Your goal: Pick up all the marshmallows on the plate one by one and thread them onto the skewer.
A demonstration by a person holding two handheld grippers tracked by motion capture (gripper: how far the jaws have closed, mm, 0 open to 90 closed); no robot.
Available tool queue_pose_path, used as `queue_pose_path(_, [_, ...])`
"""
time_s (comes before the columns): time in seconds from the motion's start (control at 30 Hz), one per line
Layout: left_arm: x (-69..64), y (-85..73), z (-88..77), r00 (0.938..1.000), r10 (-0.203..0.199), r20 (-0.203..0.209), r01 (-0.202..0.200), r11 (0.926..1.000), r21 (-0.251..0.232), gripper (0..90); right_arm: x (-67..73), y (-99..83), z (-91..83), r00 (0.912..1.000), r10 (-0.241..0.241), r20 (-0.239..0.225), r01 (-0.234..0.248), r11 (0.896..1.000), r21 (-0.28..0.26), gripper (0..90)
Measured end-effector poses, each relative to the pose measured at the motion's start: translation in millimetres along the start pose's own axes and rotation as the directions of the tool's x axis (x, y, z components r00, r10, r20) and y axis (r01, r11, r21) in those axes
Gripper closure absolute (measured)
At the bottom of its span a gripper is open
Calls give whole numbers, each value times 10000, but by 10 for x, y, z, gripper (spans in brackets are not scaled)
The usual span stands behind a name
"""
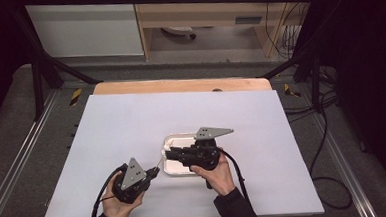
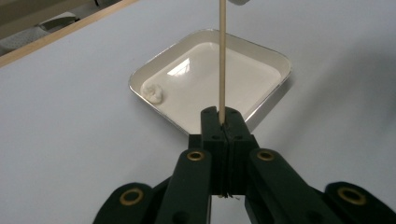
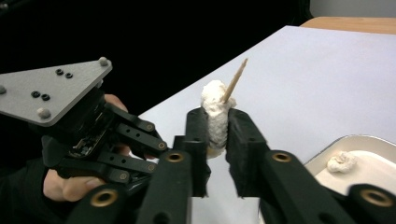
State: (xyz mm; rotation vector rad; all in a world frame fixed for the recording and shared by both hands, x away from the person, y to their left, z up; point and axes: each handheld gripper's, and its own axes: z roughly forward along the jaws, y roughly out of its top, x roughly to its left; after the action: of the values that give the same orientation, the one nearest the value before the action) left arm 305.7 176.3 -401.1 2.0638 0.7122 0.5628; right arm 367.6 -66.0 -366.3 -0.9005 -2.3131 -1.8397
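Note:
My left gripper (image 2: 223, 119) is shut on the lower end of a thin wooden skewer (image 2: 222, 60), which rises straight up from its jaws. In the right gripper view the skewer's pointed tip (image 3: 236, 79) pokes out through a white, soft lump (image 3: 215, 105). My right gripper (image 3: 217, 121) is shut on that lump, with a pad on each side of it. In the high view the left gripper (image 1: 153, 173) sits just left of the right gripper (image 1: 171, 152), above the near left corner of a shallow white tray (image 1: 175, 137).
A second small white lump (image 2: 153, 91) lies in a corner of the tray (image 2: 261, 49). The tray rests on a white sheet (image 1: 131, 121) covering the table, with a wooden edge (image 1: 180, 85) at the far side. Metal frame bars and cables surround the table.

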Motion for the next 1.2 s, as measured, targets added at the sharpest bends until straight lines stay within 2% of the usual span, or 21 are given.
queue_pose_path(0.07, [21,8,-24,9999,-117,-82,116,9998,-135,893,-8,8,-2,10000,50,30,-50,9999,-131,564])
queue_pose_path(0.2, [113,-1,-97,9992,-382,-99,376,9976,-586,893,-36,6,-39,9998,7,216,10,9970,-776,347])
queue_pose_path(0.23, [137,-10,-114,9986,-514,-98,507,9966,-642,893,-58,9,-50,9995,41,325,-12,9959,-900,334])
queue_pose_path(0.3, [204,-37,-156,9963,-782,-368,761,9955,-562,893,-105,10,-50,9973,-27,733,91,9961,-879,318])
queue_pose_path(0.37, [260,-56,-172,9944,-937,-492,911,9944,-527,893,-163,-5,13,9864,-412,1593,504,9973,-538,313])
queue_pose_path(0.47, [334,-90,-182,9913,-1187,-572,1162,9922,-454,893,-287,-72,222,9599,-942,2640,855,9953,445,321])
queue_pose_path(0.53, [365,-107,-181,9897,-1307,-578,1286,9910,-375,893,-371,-128,403,9332,-1548,3244,1141,9834,1413,365])
queue_pose_path(0.6, [385,-121,-180,9886,-1399,-549,1381,9898,-348,893,-456,-183,574,9131,-1857,3631,1086,9689,2224,424])
queue_pose_path(0.63, [389,-125,-179,9885,-1410,-540,1394,9897,-321,893,-491,-199,647,9044,-2040,3747,1126,9613,2515,458])
queue_pose_path(0.7, [393,-131,-174,9884,-1426,-530,1412,9895,-303,893,-543,-207,762,8952,-2082,3940,995,9552,2788,506])
queue_pose_path(0.8, [397,-137,-167,9880,-1459,-506,1447,9891,-259,893,-633,-183,884,8931,-1888,4084,634,9515,3011,567])
queue_pose_path(0.87, [401,-139,-164,9877,-1487,-482,1476,9887,-257,893,-681,-170,943,8964,-1705,4091,383,9494,3118,590])
queue_pose_path(0.93, [408,-141,-163,9875,-1512,-446,1503,9884,-232,893,-718,-175,989,8927,-1705,4171,256,9434,3308,609])
queue_pose_path(1.0, [407,-141,-165,9877,-1503,-444,1493,9885,-234,893,-760,-199,1018,8993,-1548,4089,81,9410,3384,630])
queue_pose_path(1.07, [407,-139,-166,9877,-1499,-440,1489,9886,-238,893,-791,-230,1040,9009,-1547,4054,-7,9338,3579,662])
queue_pose_path(1.1, [405,-137,-166,9879,-1490,-439,1481,9887,-234,893,-803,-240,1040,9019,-1583,4020,86,9369,3495,677])
queue_pose_path(1.2, [402,-135,-160,9883,-1468,-424,1460,9891,-207,893,-818,-235,1031,9028,-1502,4031,4,9373,3484,743])
